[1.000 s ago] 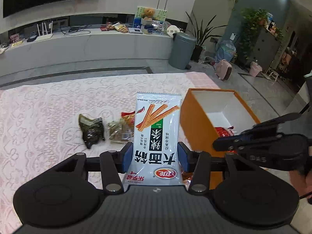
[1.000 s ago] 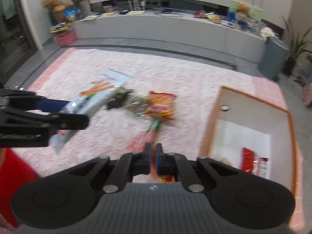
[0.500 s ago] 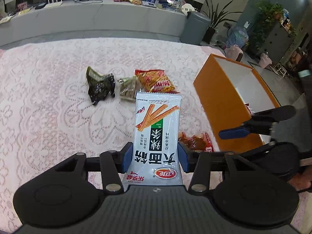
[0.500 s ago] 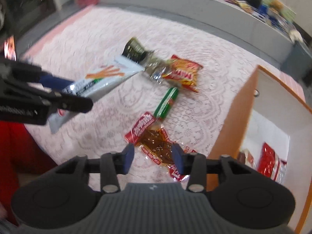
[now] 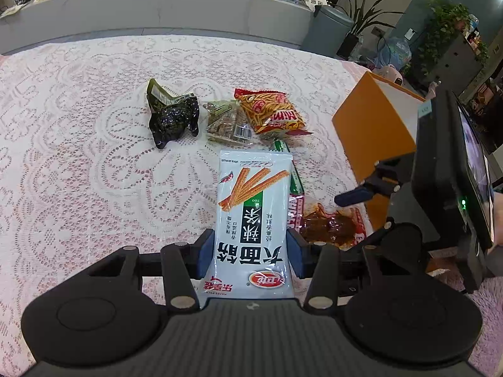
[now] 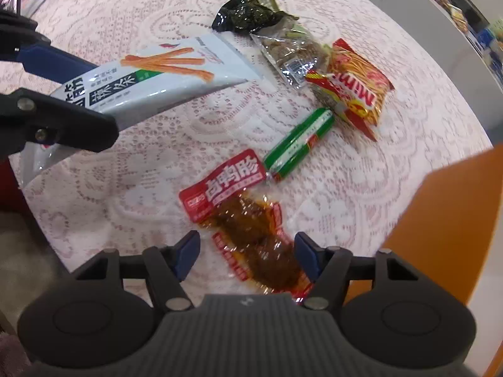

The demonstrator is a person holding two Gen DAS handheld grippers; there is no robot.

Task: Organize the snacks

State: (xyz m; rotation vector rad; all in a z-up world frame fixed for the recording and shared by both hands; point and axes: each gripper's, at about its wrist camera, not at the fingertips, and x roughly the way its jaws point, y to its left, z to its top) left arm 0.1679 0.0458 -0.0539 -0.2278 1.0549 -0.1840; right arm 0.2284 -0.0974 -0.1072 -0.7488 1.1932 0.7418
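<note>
My left gripper point(image 5: 251, 251) is shut on a white packet of spicy strips point(image 5: 254, 207), holding it by its lower end just above the lace cloth. In the right wrist view the same packet point(image 6: 151, 75) slants in from the left. My right gripper point(image 6: 246, 251) points steeply down, its jaws opening. A red-labelled clear packet of brown meat point(image 6: 245, 213) lies on the cloth between its fingers, and the blue pads do not press on it. The orange box point(image 5: 374, 128) stands to the right, its wall point(image 6: 440, 220) close beside the right gripper.
More snacks lie on the pink lace-covered table point(image 5: 78, 157): a dark green packet point(image 5: 171, 116), a clear packet of nuts point(image 5: 228, 124), an orange-red noodle snack bag point(image 5: 270, 111) and a green stick sausage point(image 6: 298, 144). A grey bin point(image 5: 330, 31) and plants stand beyond the table.
Both grippers have sunk toward the table. The right gripper went from shut to wide apart and now straddles the red meat packet. The left gripper still holds the white packet.
</note>
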